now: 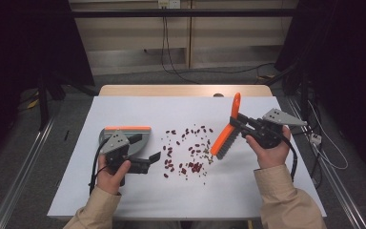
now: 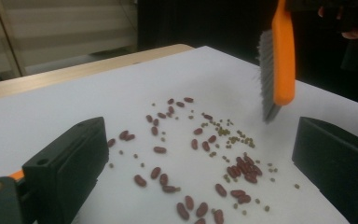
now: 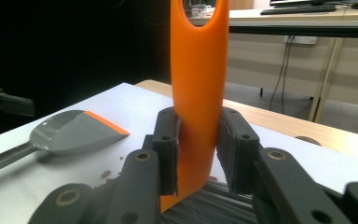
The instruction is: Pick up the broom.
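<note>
High view: I log a white table [image 1: 124,195] with a scatter of red beans [image 1: 187,152] across its middle. My right gripper [image 1: 236,125] is clamped on the handle of an orange brush [image 1: 227,133], which hangs tilted, bristles down and just above the right edge of the scatter. My left gripper [image 1: 153,158] sits low at the left, jaws apart and nothing between them, pointing toward the beans; a grey dustpan [image 1: 140,138] with an orange lip lies on the table just behind it, and I cannot tell whether the two touch. Left gripper view: both black jaws stand wide, one at each lower corner, empty; between them lie the red beans [image 2: 200,158] mixed with smaller green beans [image 2: 228,135]; the brush [image 2: 279,60] hangs beyond them, grey bristles facing left, its tip just clear of the table [image 2: 51,107]. Right gripper view: both pads press the brush [image 3: 198,79] handle from either side, handle upright, bristles below; the dustpan [image 3: 72,133] lies flat on the table [image 3: 140,105] to the left, well apart.
</note>
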Motion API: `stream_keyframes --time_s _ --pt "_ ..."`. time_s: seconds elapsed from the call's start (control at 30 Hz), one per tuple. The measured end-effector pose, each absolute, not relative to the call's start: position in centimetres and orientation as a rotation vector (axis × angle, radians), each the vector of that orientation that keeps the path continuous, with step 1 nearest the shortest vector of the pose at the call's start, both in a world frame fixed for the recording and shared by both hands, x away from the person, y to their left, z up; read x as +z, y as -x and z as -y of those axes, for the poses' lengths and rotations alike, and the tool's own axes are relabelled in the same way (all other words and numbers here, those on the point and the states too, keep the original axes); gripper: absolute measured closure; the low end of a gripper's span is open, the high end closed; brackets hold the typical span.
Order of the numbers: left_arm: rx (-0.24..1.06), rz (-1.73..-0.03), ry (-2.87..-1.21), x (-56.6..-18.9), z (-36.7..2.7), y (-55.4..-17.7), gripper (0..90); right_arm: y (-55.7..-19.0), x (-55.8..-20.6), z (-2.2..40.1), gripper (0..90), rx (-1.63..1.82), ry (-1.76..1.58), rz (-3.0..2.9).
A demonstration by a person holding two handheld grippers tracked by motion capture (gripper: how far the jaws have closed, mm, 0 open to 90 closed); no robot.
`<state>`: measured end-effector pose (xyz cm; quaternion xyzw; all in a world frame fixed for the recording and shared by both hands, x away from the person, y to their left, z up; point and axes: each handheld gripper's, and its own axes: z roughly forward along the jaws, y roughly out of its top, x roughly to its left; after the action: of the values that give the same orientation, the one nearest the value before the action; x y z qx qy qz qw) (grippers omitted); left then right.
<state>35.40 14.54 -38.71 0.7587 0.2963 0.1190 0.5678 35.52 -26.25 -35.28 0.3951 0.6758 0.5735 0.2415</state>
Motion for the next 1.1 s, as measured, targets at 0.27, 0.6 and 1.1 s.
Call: stream_keyframes --time_s 0.27,0.6,1.1 --pt "0.247 -0.679 -1.814 -38.9 -12.4 -35.9 4.4 -35.9 -35.0 24.4 70.5 1.593 -1.056 -1.863" --pt "0.170 -0.632 -1.873 -39.5 -9.5 -36.4 12.0 -36.6 -34.9 22.0 70.5 1.612 -1.023 -1.905" --pt "0.123 -0.657 -1.919 -40.6 -6.8 -37.0 30.7 -37.4 -35.2 19.1 70.4 1.608 -0.993 -1.973"
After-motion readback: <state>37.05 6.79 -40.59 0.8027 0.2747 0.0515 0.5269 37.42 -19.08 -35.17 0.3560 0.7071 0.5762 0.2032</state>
